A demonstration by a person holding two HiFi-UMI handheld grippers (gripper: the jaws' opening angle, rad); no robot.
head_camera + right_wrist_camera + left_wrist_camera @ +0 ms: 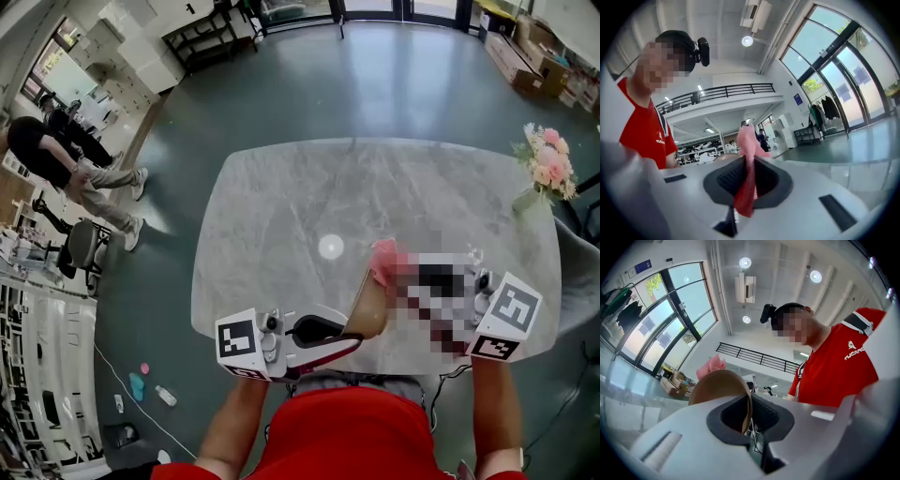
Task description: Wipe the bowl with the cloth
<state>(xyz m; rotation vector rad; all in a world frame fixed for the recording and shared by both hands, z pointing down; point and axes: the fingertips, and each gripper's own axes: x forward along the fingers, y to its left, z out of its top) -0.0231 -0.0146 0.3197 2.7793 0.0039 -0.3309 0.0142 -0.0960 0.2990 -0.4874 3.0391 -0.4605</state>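
Open tabletop (281, 216) ahead and left; bowl (367, 305) blocks the near middle, flower vase (544, 171) the far right edge.

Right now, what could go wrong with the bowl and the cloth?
The left claw pinches the bowl only by its thin rim, so rubbing could twist it loose, and it hangs near the table edge. The right claw grips just a fold of cloth, which might slip out.

A large open workshop hall: tall windows (661, 319), mezzanine railing (759, 359), cardboard boxes (525, 56) on grey floor (375, 84).
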